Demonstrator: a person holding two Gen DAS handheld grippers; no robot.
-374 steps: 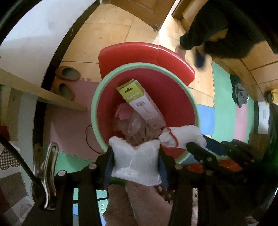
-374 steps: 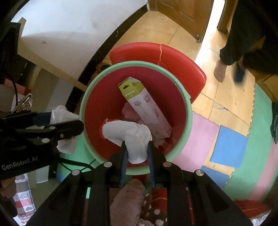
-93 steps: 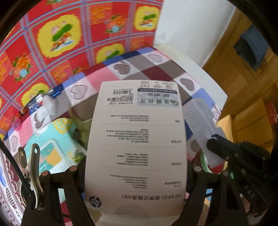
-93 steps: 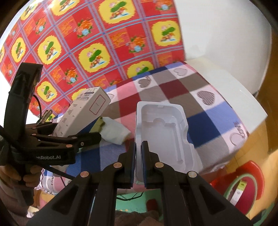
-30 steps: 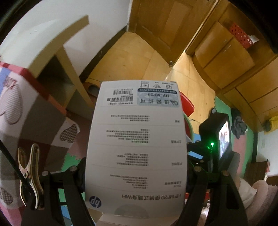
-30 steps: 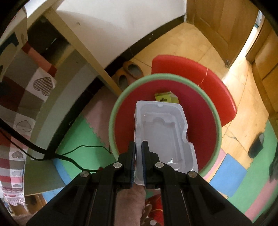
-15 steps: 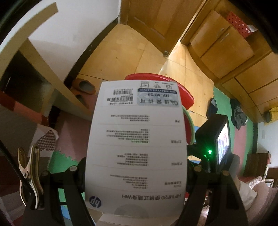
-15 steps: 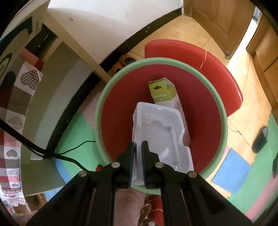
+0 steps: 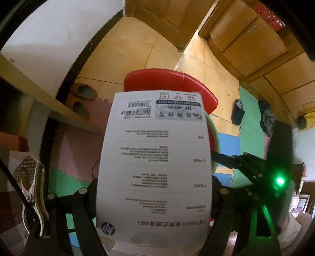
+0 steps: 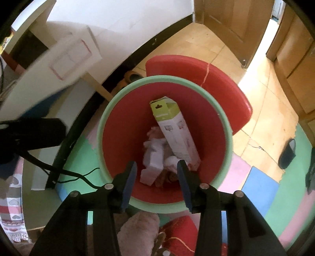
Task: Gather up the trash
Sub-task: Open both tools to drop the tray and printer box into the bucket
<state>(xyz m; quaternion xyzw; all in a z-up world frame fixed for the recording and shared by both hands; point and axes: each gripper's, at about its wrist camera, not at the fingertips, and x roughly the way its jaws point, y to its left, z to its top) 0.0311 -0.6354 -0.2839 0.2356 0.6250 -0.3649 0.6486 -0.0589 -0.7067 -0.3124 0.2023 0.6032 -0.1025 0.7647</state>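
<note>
The left gripper (image 9: 153,198) pinches a tall white printed cardboard box (image 9: 155,163) across its width near the lower end, one finger against each side. The box's long axis runs straight ahead along the fingers, so its barcode end points away from the wrist and its logo end sits back by the palm. In the right wrist view the same box appears blurred at the upper left, up beside the pale desk edge (image 10: 29,17) and off to the left of the bin rather than over it.

The red plastic bin with a pale green rim (image 10: 228,141) stands on the foam floor mats (image 10: 258,183), its red lid (image 10: 196,72) tipped back behind it. In the left view the box hides most of the mouth; only the lid and a sliver of green rim show past its top and right edge, so the opening probably lies ahead of and below the box's far end.

The right gripper (image 10: 156,173) hangs directly over the mouth with its fingers spread wide and nothing between them. Inside lie a green-topped white carton (image 10: 175,134) leaning against the far wall, a white moulded tray (image 10: 153,163) and crumpled pale wrappers (image 10: 171,160).

The left hand's box looks to be the next piece to go in, far end first.
</note>
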